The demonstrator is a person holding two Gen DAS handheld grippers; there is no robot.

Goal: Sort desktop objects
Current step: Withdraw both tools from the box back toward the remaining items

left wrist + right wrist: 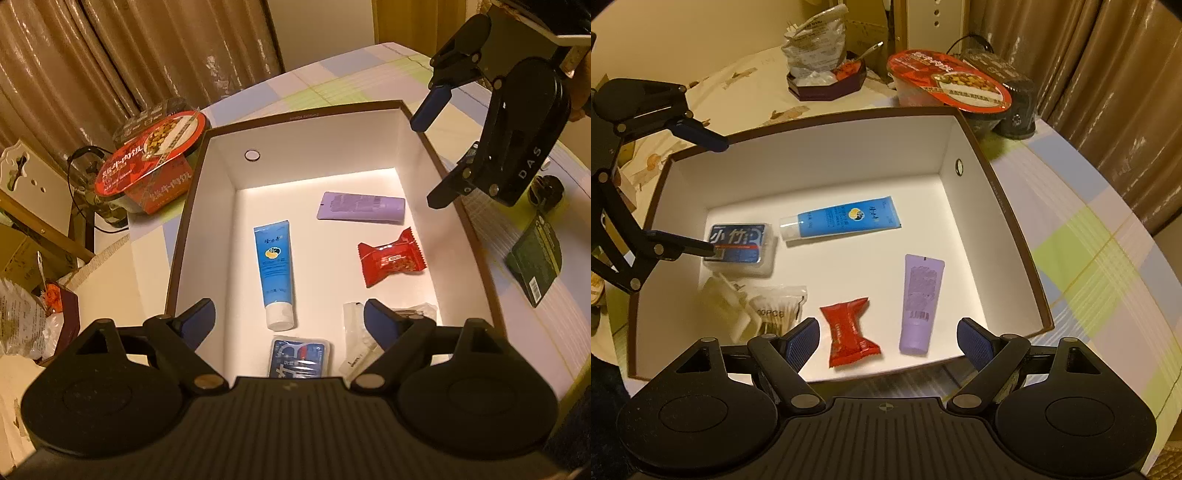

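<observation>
White-lined box (975,155) with brown rim stands open on the table. Lying flat inside, apart: blue tube (846,219), lilac tube (921,302), red candy wrapper (849,330), blue floss case (740,243), clear cotton-swab bag (775,312)

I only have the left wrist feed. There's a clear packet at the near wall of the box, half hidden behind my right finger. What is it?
Observer: In the right wrist view the clear packet holds cotton swabs, lying flat beside the red candy.
Operator: The blue pack right under my camera is cut off too. Anything on it?
Observer: The blue pack lies flat in a corner of the box; the left gripper hangs open above it, nothing held.
Operator: Right gripper holding anything?
Observer: No. The right gripper is open and empty, over the box's near edge, between the candy and the purple tube.
</observation>
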